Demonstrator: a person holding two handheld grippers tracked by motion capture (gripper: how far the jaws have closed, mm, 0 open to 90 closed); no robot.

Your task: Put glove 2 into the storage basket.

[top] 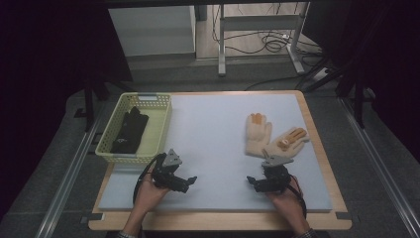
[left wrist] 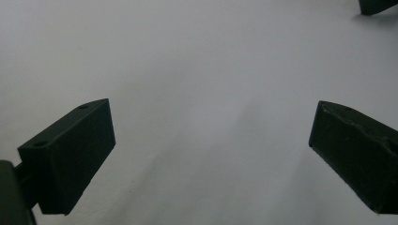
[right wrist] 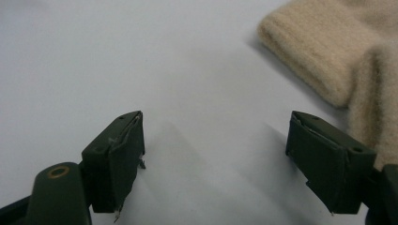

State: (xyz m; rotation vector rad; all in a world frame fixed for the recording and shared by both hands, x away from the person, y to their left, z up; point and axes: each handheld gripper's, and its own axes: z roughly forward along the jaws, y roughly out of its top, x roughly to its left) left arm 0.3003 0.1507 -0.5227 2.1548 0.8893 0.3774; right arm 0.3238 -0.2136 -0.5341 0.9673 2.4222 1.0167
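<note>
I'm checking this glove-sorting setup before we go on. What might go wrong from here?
1. The two beige gloves overlap at the cuffs, so the open right gripper beside them may drag both when it takes one.
2. The yellow basket already holds a black glove and looks light; the left gripper could nudge it across the grey mat.
3. The knit cuff is soft and may slip from a shallow pinch.

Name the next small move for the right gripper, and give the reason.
Probably ease the right gripper toward the nearer cream glove and close on its cuff. Its jaws stand open and empty over the grey mat, the cuff lies just beside them, and black gloves already lie in the basket.
</note>
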